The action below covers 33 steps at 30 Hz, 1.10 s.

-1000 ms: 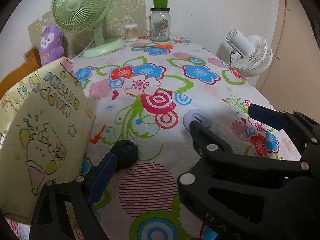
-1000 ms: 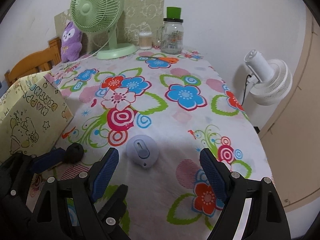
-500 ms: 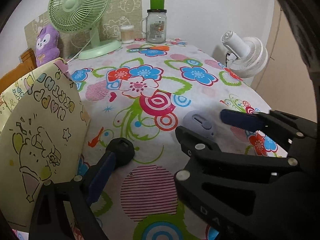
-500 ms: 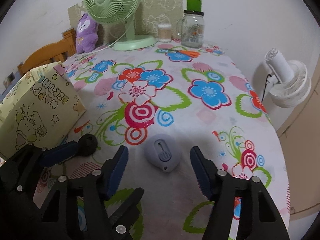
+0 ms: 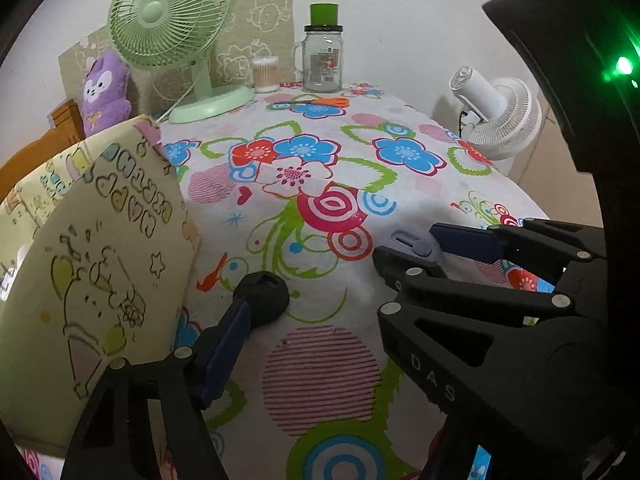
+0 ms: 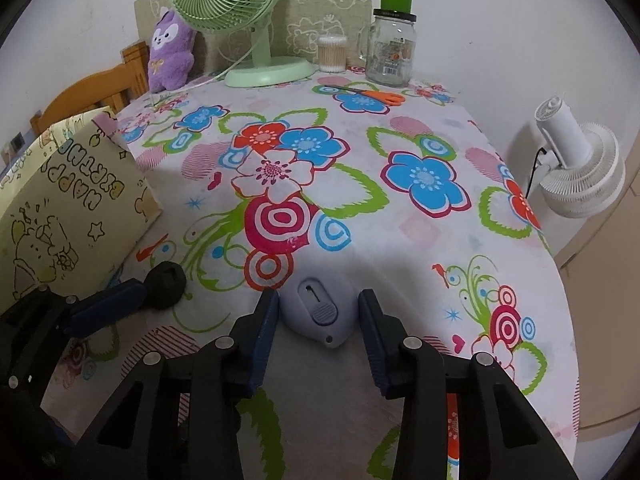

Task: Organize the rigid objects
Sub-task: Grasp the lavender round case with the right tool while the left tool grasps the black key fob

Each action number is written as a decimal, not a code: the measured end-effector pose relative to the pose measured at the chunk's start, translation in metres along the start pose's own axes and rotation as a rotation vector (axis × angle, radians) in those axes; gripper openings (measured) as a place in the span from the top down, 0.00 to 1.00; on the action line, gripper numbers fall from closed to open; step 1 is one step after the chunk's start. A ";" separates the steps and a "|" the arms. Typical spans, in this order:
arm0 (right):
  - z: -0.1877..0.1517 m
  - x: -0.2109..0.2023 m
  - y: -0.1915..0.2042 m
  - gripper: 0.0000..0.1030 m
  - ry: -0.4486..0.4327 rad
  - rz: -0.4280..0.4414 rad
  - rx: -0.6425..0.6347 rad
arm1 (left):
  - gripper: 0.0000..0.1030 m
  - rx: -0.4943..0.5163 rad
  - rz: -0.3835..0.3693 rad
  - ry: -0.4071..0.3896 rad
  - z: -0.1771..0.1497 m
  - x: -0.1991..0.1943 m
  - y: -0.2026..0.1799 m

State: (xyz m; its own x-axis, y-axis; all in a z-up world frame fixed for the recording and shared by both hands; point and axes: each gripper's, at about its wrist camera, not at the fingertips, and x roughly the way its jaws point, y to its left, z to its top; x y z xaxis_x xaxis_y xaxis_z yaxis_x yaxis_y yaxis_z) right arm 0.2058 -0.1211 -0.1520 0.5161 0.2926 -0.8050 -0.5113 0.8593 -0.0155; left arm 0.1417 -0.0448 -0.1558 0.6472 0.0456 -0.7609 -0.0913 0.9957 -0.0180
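The right gripper (image 6: 318,316) straddles the small lavender cutter (image 6: 318,310) lying flat on the floral tablecloth (image 6: 420,240) at the near edge, its jaws spread either side but not yet clamped, lined up for a sideways pinch. The left gripper (image 6: 132,300) sits to the left with its one visible finger touching a black round piece (image 6: 168,283) beside the yellow gift bag (image 6: 60,208); whether it is clenched I cannot tell.

lavender mouse (image 5: 416,245) mostly hidden behind right tongs (image 5: 412,252); jar label (image 6: 394,58) too small to read; gift bag (image 6: 52,216) cut off at left edge
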 end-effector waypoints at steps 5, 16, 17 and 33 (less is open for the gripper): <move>-0.004 -0.005 0.000 0.58 0.004 -0.003 -0.010 | 0.24 -0.040 0.062 -0.003 -0.004 -0.002 -0.001; -0.001 -0.010 -0.001 0.58 -0.009 -0.021 -0.011 | 0.07 -0.035 0.043 0.036 0.006 0.012 0.000; -0.001 -0.010 -0.002 0.58 -0.008 -0.024 -0.007 | 0.07 -0.029 0.038 0.040 0.007 0.013 0.000; 0.002 -0.018 -0.007 0.57 -0.031 -0.037 0.044 | 0.68 0.034 -0.011 0.037 0.015 0.012 -0.001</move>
State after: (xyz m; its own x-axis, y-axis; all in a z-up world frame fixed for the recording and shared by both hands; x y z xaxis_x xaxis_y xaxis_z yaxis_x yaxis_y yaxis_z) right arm 0.2010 -0.1314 -0.1365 0.5553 0.2730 -0.7855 -0.4616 0.8869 -0.0181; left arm 0.1609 -0.0438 -0.1551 0.6192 0.0326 -0.7846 -0.0581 0.9983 -0.0043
